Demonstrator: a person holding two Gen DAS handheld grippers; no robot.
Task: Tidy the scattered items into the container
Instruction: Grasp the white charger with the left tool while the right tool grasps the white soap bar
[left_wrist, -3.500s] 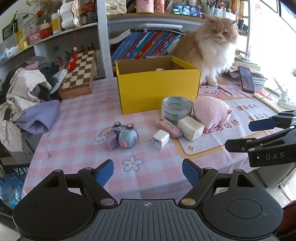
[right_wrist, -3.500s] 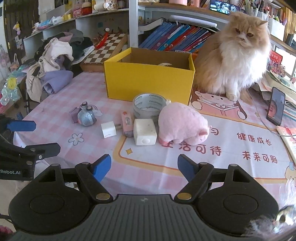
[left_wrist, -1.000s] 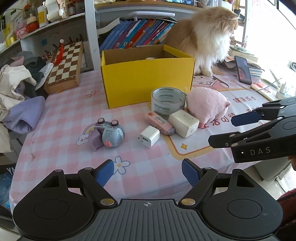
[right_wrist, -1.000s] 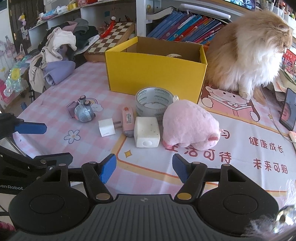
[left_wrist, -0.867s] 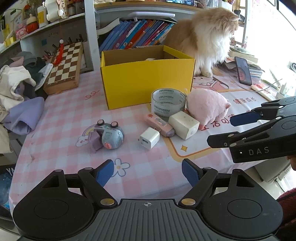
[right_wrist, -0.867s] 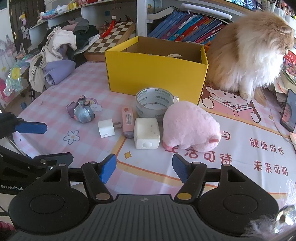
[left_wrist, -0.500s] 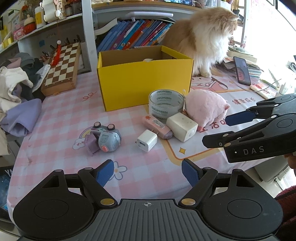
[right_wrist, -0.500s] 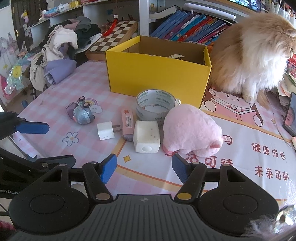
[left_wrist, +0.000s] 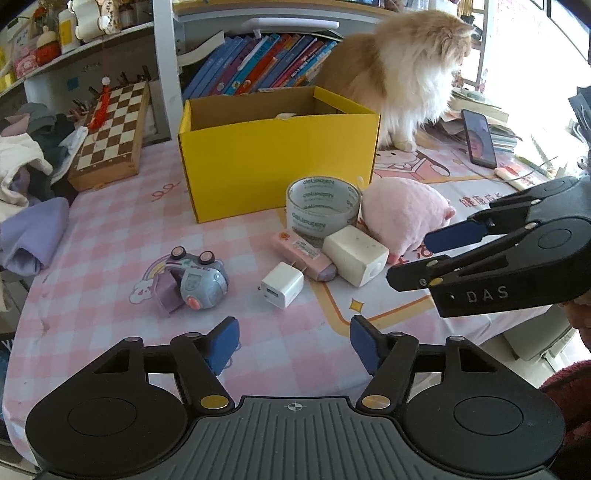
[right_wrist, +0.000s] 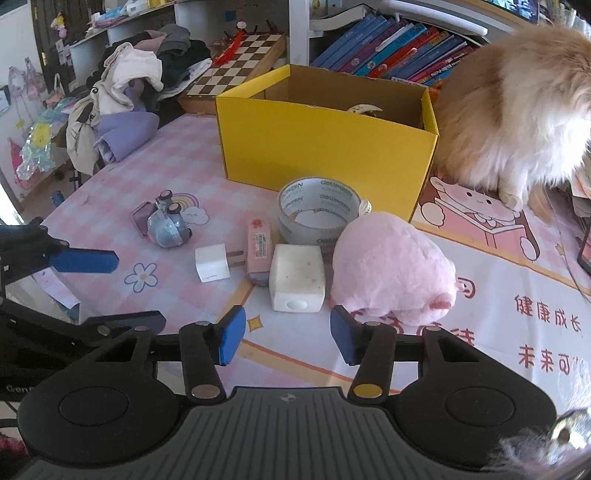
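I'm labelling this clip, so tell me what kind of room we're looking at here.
Most likely a lived-in home room, perhaps a child's study or bedroom: a long-haired orange cat sits on the cartoon-print tablecloth, shelves hold colourful books, and a chessboard leans beside a pile of clothes.

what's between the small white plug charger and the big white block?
A pink rectangular eraser-like bar lies between the white plug charger and the white block, touching the block; clearest in the right wrist view.
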